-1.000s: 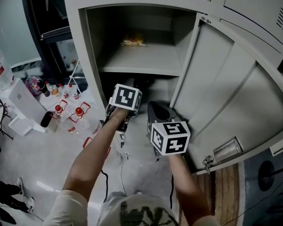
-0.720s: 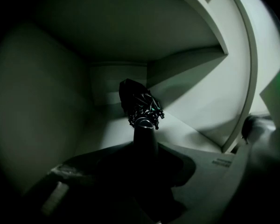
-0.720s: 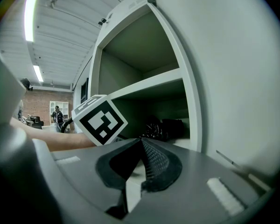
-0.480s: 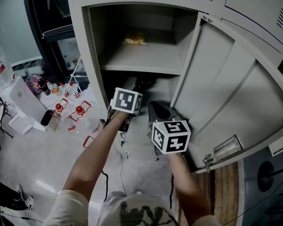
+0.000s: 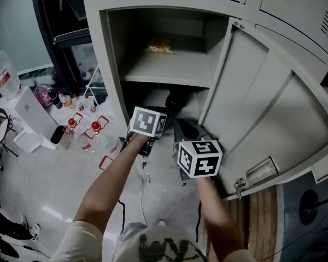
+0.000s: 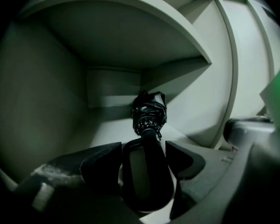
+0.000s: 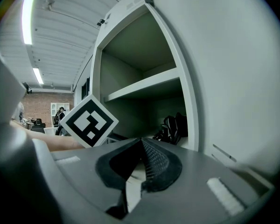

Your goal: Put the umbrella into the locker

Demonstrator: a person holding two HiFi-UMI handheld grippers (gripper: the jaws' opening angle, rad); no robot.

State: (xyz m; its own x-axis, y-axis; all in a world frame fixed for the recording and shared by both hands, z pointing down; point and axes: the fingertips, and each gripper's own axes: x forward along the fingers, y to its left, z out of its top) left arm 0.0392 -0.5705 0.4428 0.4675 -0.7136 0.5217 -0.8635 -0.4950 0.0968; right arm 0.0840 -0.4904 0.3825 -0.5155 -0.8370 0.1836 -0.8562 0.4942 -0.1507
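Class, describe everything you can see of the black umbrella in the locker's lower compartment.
The umbrella is black, folded short, and lies on the floor of the locker's lower compartment. Its bunched fabric canopy points toward the back wall, and its smooth, glossy handle points outward. The left gripper straddles the handle. Its jaws have just been opening and are not clamped on it.

Bottles with red caps (image 5: 91, 137) stand on the floor (image 5: 44, 184) at the left. A white box (image 5: 35, 111) sits just beside them. A yellow packet (image 5: 159, 48) lies far back.
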